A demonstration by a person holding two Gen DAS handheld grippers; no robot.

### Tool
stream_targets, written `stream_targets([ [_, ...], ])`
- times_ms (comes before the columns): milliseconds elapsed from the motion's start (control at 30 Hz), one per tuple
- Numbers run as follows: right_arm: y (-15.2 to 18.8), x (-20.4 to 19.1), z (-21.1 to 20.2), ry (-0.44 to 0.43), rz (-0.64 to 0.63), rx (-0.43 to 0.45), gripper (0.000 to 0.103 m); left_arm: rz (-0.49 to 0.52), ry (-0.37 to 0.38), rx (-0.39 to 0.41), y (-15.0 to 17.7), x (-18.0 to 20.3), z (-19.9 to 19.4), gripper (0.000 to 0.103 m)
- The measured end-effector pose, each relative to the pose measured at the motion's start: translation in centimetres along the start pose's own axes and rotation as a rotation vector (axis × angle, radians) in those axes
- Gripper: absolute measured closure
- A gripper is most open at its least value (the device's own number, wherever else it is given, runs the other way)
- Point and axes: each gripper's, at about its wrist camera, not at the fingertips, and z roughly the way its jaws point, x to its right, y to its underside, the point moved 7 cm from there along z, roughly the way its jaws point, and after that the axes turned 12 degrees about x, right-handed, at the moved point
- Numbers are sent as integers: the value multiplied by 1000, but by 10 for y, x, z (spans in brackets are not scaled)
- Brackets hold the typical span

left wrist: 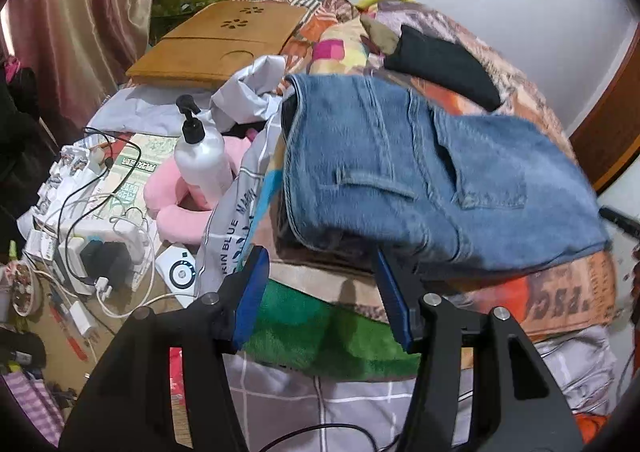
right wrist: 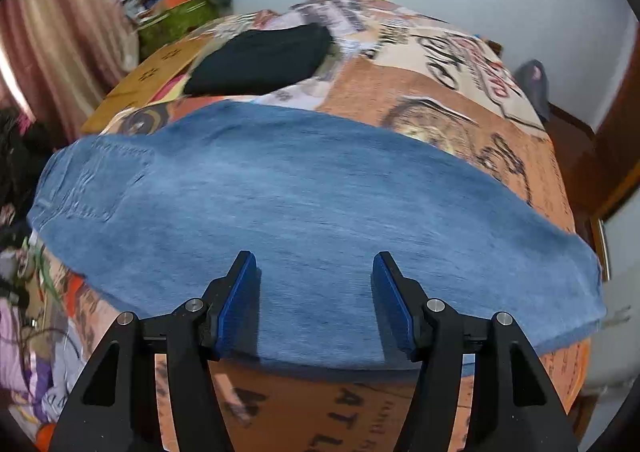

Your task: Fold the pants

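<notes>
A: Where are we?
B: Our left hand-held gripper (left wrist: 320, 272) and right hand-held gripper (right wrist: 314, 284) are both spread, empty; jeans (right wrist: 300, 220) folded mid-frame on the bed (right wrist: 460, 100).
A: Risk?
B: We could snag them, undoing folds.

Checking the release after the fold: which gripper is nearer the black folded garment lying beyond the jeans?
Probably right, but it is close. The right gripper is open over the jeans, the black garment straight ahead. The left gripper hangs open off the jeans' near waist corner, farther back.
</notes>
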Motion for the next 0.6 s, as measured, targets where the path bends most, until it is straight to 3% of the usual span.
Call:
stream_targets([
  [167, 7, 13, 14, 10, 66, -29, 42, 43, -62, 7, -2, 8, 18, 49],
  [233, 9, 15, 15, 6, 79, -12, 36, 89, -127, 15, -4, 10, 27, 49],
  [333, 11, 13, 15, 10, 67, -13, 36, 121, -215, 36, -10, 5, 30, 54],
  [600, 19, 18, 11, 12, 51, -7, 35, 75, -215, 9, -11, -13, 30, 53],
])
